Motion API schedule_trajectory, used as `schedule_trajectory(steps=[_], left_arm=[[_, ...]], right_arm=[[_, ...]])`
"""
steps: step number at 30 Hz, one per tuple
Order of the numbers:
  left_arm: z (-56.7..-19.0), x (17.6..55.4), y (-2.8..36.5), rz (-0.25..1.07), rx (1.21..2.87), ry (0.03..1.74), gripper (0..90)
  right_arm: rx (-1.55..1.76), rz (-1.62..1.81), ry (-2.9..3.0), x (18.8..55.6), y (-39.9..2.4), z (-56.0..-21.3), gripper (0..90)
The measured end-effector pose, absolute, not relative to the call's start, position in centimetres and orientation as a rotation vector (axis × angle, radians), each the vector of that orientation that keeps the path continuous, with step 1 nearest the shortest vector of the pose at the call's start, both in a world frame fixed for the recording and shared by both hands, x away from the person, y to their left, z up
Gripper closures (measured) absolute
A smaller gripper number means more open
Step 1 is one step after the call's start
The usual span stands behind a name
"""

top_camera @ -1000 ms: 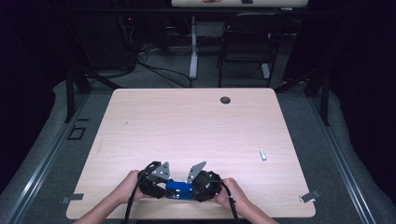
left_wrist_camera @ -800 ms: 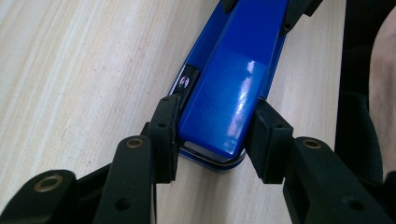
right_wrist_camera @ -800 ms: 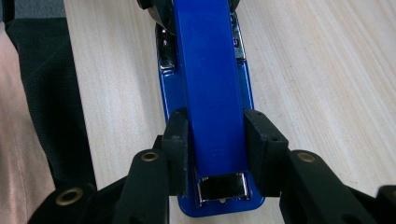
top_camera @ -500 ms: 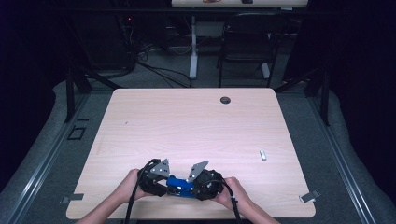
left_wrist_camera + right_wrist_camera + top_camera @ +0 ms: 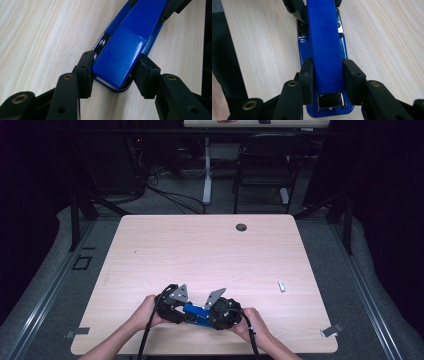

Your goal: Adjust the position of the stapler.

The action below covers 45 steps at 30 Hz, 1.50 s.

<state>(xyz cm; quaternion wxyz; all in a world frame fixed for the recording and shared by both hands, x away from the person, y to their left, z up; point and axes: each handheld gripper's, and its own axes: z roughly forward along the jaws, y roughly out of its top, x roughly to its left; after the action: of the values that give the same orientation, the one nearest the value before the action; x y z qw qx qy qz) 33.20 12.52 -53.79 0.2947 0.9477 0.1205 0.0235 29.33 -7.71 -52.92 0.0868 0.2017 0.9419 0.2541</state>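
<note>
Dark curtains and dim floor surround one pale wooden table [image 5: 210, 255], with one black folding chair [image 5: 262, 165] and a tangle of cables on the floor beyond its far edge.

On the table lie three things: one blue stapler [image 5: 195, 312], one small white object [image 5: 282, 286] well apart from it toward the right edge, and one dark round grommet [image 5: 241, 227] set in the tabletop near the far edge.

Two hands come in from the near side, each holding one black two-jaw gripper. The stapler lies flat on the table close to the near edge, a little left of centre, between the two grippers. Its long axis runs left to right across the table, tilted slightly so the right end sits nearer.

The left gripper [image 5: 113, 72] straddles the stapler's rounded left end; its jaws have just been opening, the left pad at the stapler's side, the right pad close beside it, and whether they still press I cannot tell.

The right gripper [image 5: 327, 80] is clamped on the stapler's other end, both pads flat against the sides of the blue top arm, with the metal staple channel showing between them.
</note>
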Motion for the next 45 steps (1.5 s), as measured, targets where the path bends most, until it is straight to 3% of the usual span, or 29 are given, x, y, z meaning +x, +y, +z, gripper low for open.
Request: schedule_trajectory(steps=[10, 24, 28, 31, 36, 40, 45], left_arm=[[-54.7, 35.7, 10.7, -0.028, 2.519, 0.329, 51.8], [-54.9, 35.9, 10.3, -0.008, 2.510, 0.395, 49.5], [-55.0, 35.7, 11.3, 0.005, 2.510, 0.466, 45.2], [-54.7, 35.4, 12.3, 0.011, 2.494, 0.524, 45.9], [-54.2, 34.8, 12.8, 0.046, 2.468, 0.616, 51.6], [-54.0, 34.4, 12.5, 0.063, 2.476, 0.642, 65.9], [-54.0, 34.1, 11.9, 0.027, 2.499, 0.628, 73.5]], right_arm=[[0.716, 0.738, 2.800, 30.5, -9.1, -53.3, 64.5], [0.804, 0.732, 2.816, 31.3, -10.0, -54.1, 63.6], [0.773, 0.784, 2.849, 31.3, -11.1, -53.0, 56.5], [0.781, 0.855, 2.806, 31.1, -12.5, -51.8, 63.7], [0.838, 0.846, 2.731, 31.2, -14.4, -51.2, 75.1], [0.853, 0.754, 2.702, 31.4, -14.0, -52.0, 83.9], [0.836, 0.728, 2.717, 31.6, -13.5, -52.7, 85.8]])
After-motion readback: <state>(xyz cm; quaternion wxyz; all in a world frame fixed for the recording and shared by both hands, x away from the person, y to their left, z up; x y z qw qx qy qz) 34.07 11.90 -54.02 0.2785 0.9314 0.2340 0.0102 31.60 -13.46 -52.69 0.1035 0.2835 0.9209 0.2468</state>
